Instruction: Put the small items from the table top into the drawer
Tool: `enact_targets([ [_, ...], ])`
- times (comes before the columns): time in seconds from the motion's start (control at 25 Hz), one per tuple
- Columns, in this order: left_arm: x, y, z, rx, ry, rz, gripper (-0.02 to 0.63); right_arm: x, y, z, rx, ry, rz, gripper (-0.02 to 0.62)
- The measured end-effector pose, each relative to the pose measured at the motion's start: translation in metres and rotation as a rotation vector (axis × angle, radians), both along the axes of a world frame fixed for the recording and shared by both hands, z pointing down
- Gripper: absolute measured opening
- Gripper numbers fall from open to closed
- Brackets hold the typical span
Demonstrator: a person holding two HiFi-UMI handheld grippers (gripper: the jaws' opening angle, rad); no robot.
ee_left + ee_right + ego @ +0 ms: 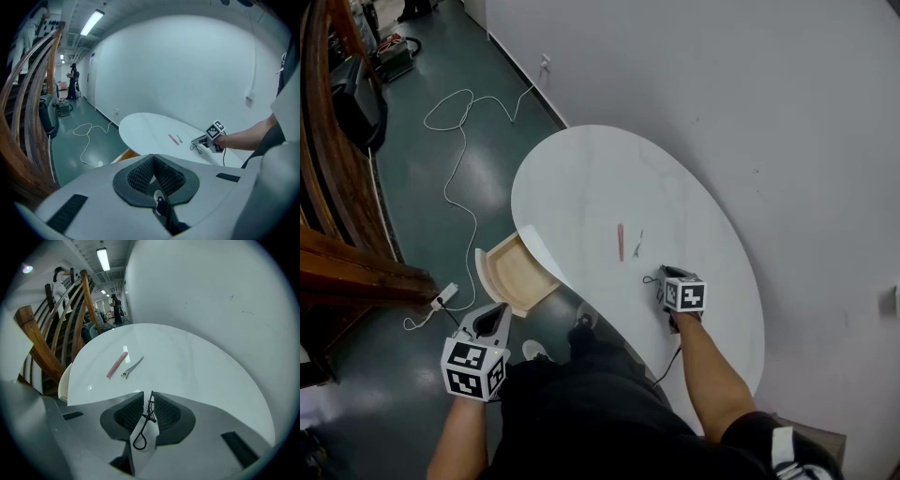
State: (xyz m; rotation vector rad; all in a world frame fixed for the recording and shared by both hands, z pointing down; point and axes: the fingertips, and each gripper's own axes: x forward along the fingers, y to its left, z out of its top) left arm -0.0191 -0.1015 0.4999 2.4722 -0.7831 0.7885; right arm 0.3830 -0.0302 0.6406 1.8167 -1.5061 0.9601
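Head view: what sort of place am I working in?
Probably a workshop or lab hall rather than a home: a bare painted floor with a loose white cable trailing to a power strip, ceiling strip lights, and a large curved wooden structure beside the white oval table.

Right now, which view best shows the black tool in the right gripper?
The right gripper view: the black tool sits close and centred, pinched between the jaws. Head view shows only a loop; left gripper view shows it tiny.
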Motion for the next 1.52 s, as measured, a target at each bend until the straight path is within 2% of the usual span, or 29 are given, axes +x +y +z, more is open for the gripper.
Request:
enact_targets([
  [0.36, 0.000, 0.002, -0.002, -0.001, 0.005, -0.007, 0.014, 0.001, -0.001, -0.004, 0.002, -0.024, 0.002, 0.019],
  [0.6, -0.010, -0.001, 0.000, -0.003, 0.024, -0.031, 0.014, -0.024, -0.015, -0.040, 0.115, -0.033, -0.049, 0.018],
  [0.76, -0.017, 0.002, 0.001, -0.014, 0.039, -0.040, 0.014, -0.064, -0.030, -0.068, 0.195, -0.057, -0.132, 0.018],
  [1.08, -0.036, 0.011, 0.003, -0.013, 0.048, -0.045, 0.014, -0.176, -0.064, -0.108, 0.292, -0.112, -0.361, 0.018],
  [1.32, -0.065, 0.013, 0.007, -0.016, 0.044, -0.099, 0.014, -0.258, -0.084, -0.110, 0.303, -0.167, -0.521, 0.018],
  [1.52, -0.084, 0.013, 0.008, -0.012, 0.040, -0.154, 0.014, -0.310, -0.096, -0.093, 0.273, -0.187, -0.643, 0.018],
])
